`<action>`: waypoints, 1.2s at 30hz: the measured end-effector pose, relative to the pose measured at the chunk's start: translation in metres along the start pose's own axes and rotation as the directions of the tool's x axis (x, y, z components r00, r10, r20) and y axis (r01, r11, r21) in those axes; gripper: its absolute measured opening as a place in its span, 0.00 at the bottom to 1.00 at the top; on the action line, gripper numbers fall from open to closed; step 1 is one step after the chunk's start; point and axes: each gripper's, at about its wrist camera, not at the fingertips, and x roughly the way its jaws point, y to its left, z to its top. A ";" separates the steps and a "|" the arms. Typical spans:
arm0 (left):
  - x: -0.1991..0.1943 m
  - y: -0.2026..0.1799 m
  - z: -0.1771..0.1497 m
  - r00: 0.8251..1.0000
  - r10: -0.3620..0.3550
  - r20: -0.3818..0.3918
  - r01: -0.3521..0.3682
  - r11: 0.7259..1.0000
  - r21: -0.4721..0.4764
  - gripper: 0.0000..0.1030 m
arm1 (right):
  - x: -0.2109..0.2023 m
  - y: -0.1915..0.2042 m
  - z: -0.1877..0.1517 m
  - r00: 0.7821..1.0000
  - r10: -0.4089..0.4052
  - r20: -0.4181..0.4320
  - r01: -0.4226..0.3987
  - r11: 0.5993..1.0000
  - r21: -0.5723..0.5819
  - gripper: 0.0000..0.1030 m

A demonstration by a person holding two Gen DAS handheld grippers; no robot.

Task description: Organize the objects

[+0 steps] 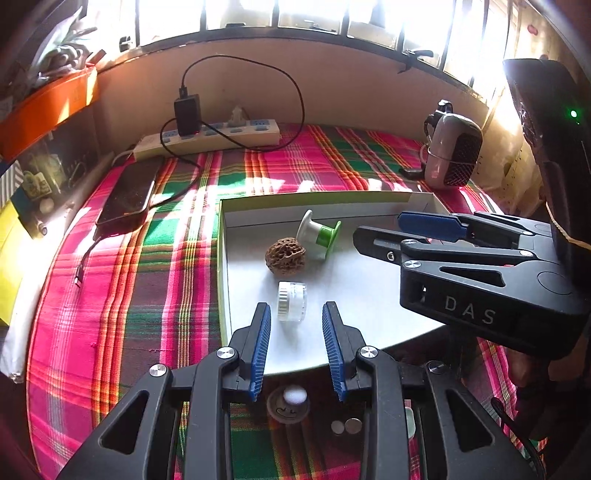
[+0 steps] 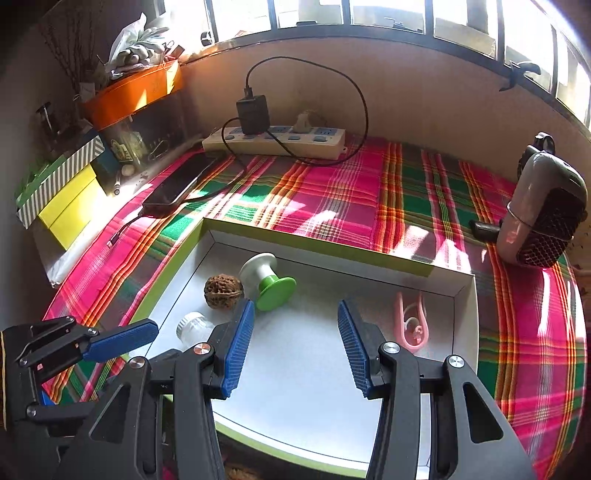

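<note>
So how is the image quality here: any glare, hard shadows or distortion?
Left wrist view: window blown out white, sun streaks across the plaid cloth, strong fisheye bending. Right wrist view: same overexposed panes, sunlit patches on cloth, white tray bright but readable; both sharp.

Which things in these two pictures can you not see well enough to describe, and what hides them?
- Small items below the tray, left wrist view: a round brown piece and two coins lie behind the left gripper; the frame partly covers them.
- Clear jar, right wrist view: the right gripper finger hides its lower part.
- Pink clip: not visible in left wrist view; the other gripper blocks that corner.
- Window: glare hides outside.
</note>
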 end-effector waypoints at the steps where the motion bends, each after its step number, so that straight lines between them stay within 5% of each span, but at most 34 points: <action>1: -0.002 0.000 -0.001 1.000 0.001 0.004 -0.001 1.000 -0.001 0.26 | -0.004 0.000 -0.003 1.000 -0.004 0.007 0.004 1.000 0.002 0.47; 20: -0.039 0.019 -0.034 0.998 0.012 0.058 -0.008 0.998 -0.062 0.26 | -0.059 -0.014 -0.052 0.994 -0.095 0.054 0.088 0.989 0.122 0.47; 36: -0.034 0.037 -0.064 0.999 -0.050 0.009 0.051 0.992 -0.118 0.27 | -0.065 -0.008 -0.098 0.996 -0.093 0.005 0.092 0.984 0.150 0.47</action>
